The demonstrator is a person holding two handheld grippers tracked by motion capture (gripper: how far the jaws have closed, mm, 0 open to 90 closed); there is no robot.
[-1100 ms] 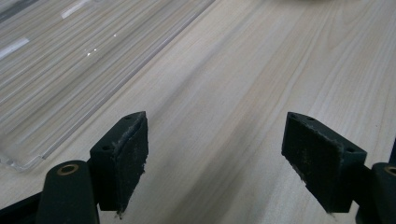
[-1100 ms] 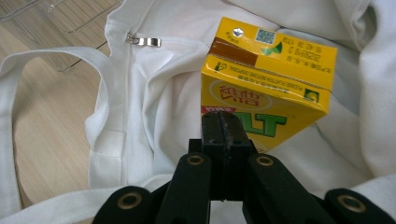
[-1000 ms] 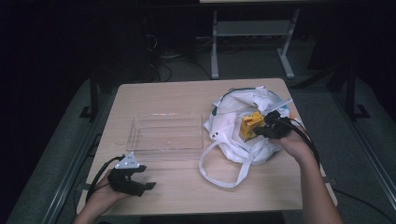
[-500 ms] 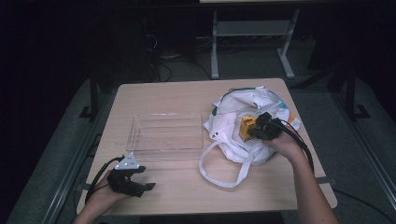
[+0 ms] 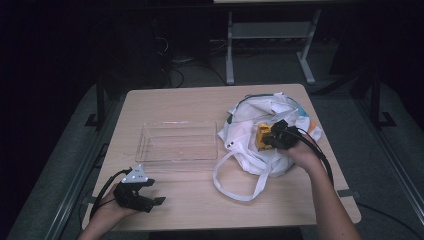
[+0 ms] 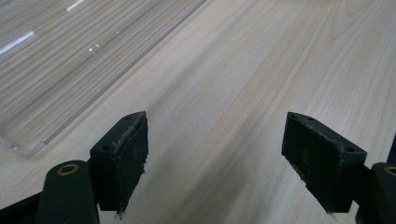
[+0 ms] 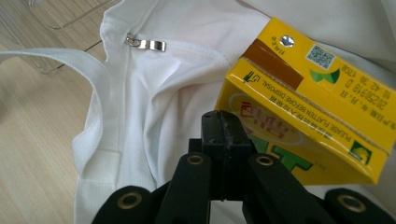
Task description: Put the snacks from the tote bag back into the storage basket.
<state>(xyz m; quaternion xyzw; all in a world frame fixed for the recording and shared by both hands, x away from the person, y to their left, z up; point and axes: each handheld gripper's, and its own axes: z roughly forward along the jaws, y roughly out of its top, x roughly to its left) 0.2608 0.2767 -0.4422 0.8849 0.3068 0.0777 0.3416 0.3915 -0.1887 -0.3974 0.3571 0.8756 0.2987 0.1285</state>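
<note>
Two hand-held grippers work at a wooden table. Right gripper, jaws pressed together with nothing between them, sits against a yellow drink carton lying on a white cloth bag at the table's right side. Left gripper, jaws spread wide and empty, rests on the near left part of the table, close to a clear plastic tray beside the bag.

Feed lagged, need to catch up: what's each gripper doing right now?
Left gripper: open, holding nothing, low over the table.
Right gripper: shut with nothing between its jaws, tips against the yellow carton on the white bag.
</note>
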